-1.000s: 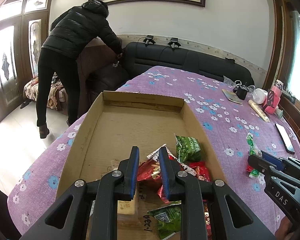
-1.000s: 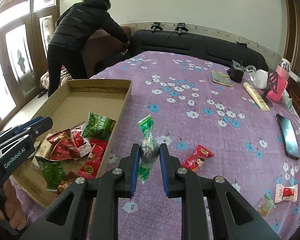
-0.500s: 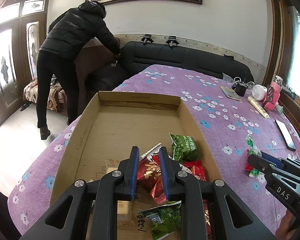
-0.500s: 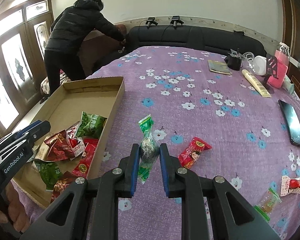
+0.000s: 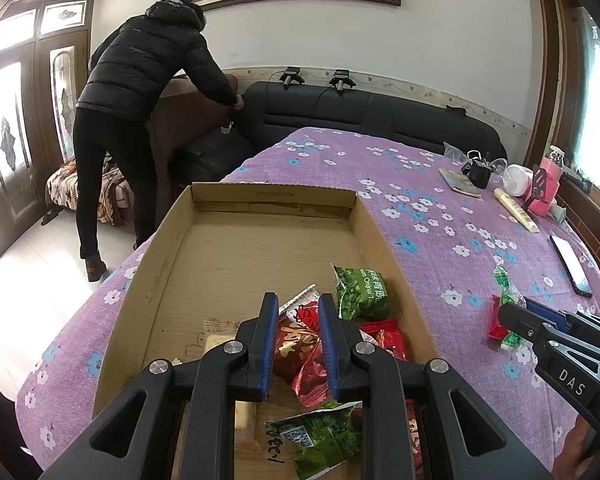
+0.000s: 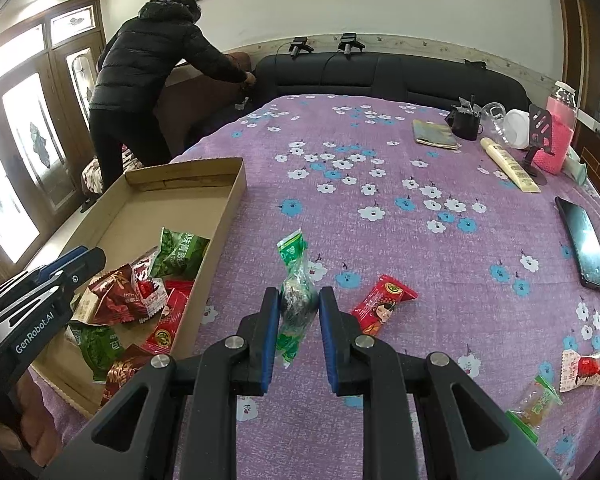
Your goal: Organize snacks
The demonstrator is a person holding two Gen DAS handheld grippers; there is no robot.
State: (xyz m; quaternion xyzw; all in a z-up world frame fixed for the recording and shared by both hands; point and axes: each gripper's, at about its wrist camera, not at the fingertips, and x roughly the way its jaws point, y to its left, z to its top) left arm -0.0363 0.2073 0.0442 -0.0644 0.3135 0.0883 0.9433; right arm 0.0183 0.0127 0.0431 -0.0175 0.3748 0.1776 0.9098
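A shallow cardboard box [image 5: 272,196] lies on the purple flowered tablecloth [image 6: 380,208]. In it are a green pea pack [image 5: 362,292], a dark red pack [image 5: 296,344] and several more wrappers. My left gripper [image 5: 298,304] hovers over these packs, shut and holding nothing. It also shows at the left of the right wrist view as the left gripper [image 6: 94,258]. My right gripper [image 6: 299,300] is shut on a green-wrapped snack [image 6: 292,252] just right of the box, above the cloth. A red candy [image 6: 382,304] lies on the cloth beside it.
Two more sweets [image 6: 584,368] [image 6: 536,400] lie at the near right. A black phone [image 6: 582,240] lies further right. A cup, a booklet, a tube and a pink bottle stand at the far right. A person in a black jacket [image 6: 152,64] bends over the sofa behind the table.
Hardly anything: both views drifted slightly. The green-wrapped snack stays between the right fingers and the left gripper stays over the box.
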